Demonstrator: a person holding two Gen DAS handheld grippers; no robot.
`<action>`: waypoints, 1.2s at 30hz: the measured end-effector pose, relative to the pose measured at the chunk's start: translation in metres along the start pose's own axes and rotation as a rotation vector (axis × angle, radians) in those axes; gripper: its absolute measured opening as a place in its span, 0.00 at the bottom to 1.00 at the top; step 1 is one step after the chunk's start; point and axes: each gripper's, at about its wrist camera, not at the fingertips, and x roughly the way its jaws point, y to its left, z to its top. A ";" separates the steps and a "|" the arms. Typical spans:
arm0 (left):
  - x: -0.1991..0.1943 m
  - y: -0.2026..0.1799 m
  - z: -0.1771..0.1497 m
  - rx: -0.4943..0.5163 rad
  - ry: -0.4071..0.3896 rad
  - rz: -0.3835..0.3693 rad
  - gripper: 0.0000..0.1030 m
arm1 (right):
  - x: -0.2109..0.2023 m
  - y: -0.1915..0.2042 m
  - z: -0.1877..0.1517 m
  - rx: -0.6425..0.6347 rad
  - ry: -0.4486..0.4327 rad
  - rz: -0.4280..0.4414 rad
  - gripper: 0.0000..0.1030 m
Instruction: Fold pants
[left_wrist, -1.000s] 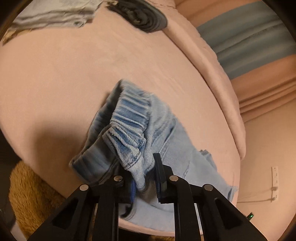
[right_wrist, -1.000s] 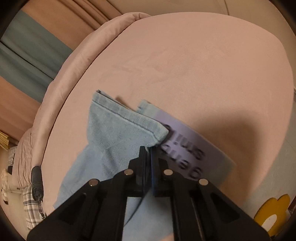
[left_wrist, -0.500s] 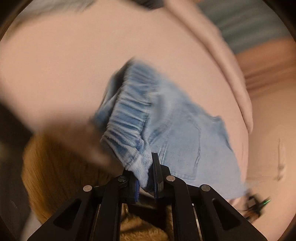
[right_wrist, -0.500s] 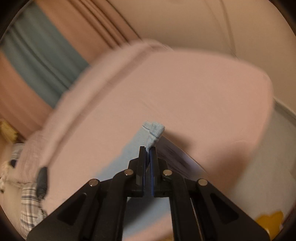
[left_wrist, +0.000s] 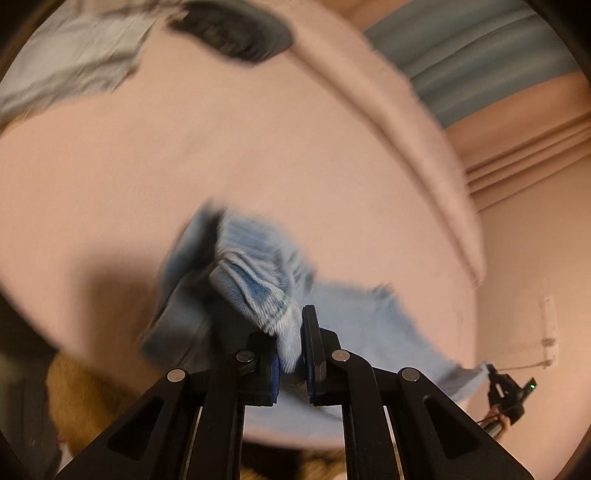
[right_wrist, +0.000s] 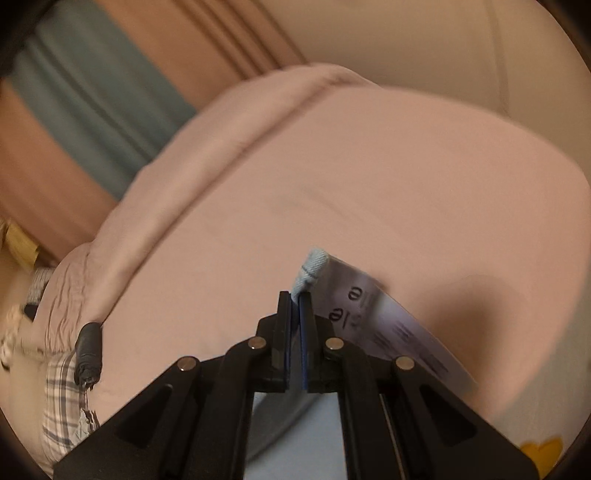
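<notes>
Light blue denim pants (left_wrist: 354, 314) hang stretched over the near edge of the pink bed (left_wrist: 221, 155). My left gripper (left_wrist: 291, 332) is shut on the gathered elastic waistband (left_wrist: 258, 273). My right gripper (right_wrist: 295, 299) is shut on a leg hem (right_wrist: 312, 264), which pokes out above the fingertips. A white paper tag with black print (right_wrist: 384, 321) hangs beside it. The right gripper also shows far off in the left wrist view (left_wrist: 506, 391), holding the other end of the pants.
A dark folded garment (left_wrist: 236, 33) and a pale grey one (left_wrist: 70, 62) lie at the bed's far side. A rolled pink duvet (right_wrist: 236, 136) runs along the back. A plaid cloth (right_wrist: 62, 398) and a dark object (right_wrist: 88, 350) lie at the left.
Both grippers have lifted and pulled the pants toward the bed's near edge. The fabric now hangs stretched between them, and the leg end has left the bed surface.
</notes>
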 end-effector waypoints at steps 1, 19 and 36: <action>-0.002 -0.008 0.008 0.003 -0.018 -0.028 0.09 | 0.002 0.014 0.008 -0.013 -0.009 0.029 0.04; 0.032 0.049 -0.066 -0.001 0.131 0.152 0.09 | -0.009 -0.124 -0.082 0.076 0.101 -0.202 0.04; 0.019 0.043 -0.060 0.076 0.136 0.166 0.19 | -0.013 -0.096 -0.074 -0.078 0.157 -0.403 0.18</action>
